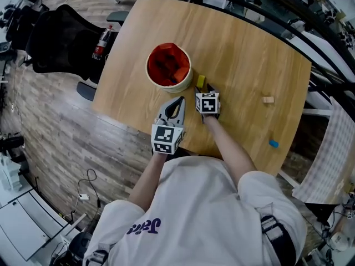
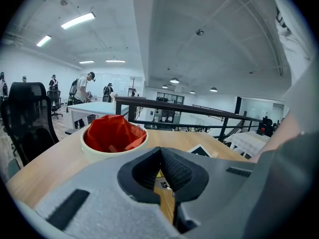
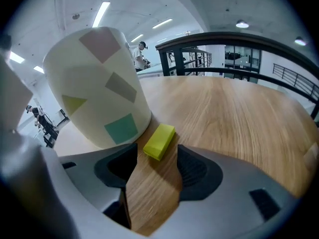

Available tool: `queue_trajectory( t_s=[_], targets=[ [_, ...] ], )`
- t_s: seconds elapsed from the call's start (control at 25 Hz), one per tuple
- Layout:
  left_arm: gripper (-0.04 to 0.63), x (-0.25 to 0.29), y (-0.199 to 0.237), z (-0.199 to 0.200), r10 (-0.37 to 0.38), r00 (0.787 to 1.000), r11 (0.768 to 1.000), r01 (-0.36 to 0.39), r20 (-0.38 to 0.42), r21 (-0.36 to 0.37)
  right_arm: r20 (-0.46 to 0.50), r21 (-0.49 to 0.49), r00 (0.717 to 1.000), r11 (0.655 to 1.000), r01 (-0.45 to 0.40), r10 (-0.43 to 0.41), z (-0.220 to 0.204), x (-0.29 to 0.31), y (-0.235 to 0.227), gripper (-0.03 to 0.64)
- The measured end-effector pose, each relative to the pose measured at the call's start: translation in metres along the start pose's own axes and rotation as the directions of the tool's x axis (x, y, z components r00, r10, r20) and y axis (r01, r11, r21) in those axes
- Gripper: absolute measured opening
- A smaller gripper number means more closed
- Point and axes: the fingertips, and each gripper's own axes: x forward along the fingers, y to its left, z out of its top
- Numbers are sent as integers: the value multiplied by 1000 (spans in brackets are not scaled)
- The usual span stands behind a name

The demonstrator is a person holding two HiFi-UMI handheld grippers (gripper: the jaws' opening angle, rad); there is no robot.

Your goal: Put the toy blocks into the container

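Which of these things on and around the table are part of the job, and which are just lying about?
Part of the job:
- container, lined in red
- yellow block, in front of the open right gripper
- wooden block
- blue block
- left gripper, shut and empty

Just lying about:
- black chair
- bottle on it

light: bright, even, from white ceiling strip lamps point(image 2: 78, 20) | shadows: soft, faint on pale wooden tabletop point(image 1: 249, 60) | distortion: strong fisheye, black corners in both gripper views | focus: nearest foreground soft
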Motion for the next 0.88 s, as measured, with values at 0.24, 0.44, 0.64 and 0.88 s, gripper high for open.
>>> queue_trajectory(
  t_s=[0.24, 0.44, 0.64, 0.88],
  targets=[
    [8, -5, 9, -1, -13, 1000, 1000, 13, -4, -8, -1, -38, 994, 993, 110, -110, 7, 10, -1, 220],
    [8, -13, 11, 2, -11, 1000, 1000, 11, 1, -6, 2, -71, 988, 985, 157, -157, 10, 3, -8, 133],
    [8, -19, 9, 1, -19, 1000, 1000, 19, 11, 7, 18, -89, 986, 982, 166, -165, 12, -7, -10, 132],
    [8, -20, 3, 0, -46, 999, 999, 45, 15, 4, 73, -146, 990, 981, 127, -117, 23, -35, -12, 132]
  ],
)
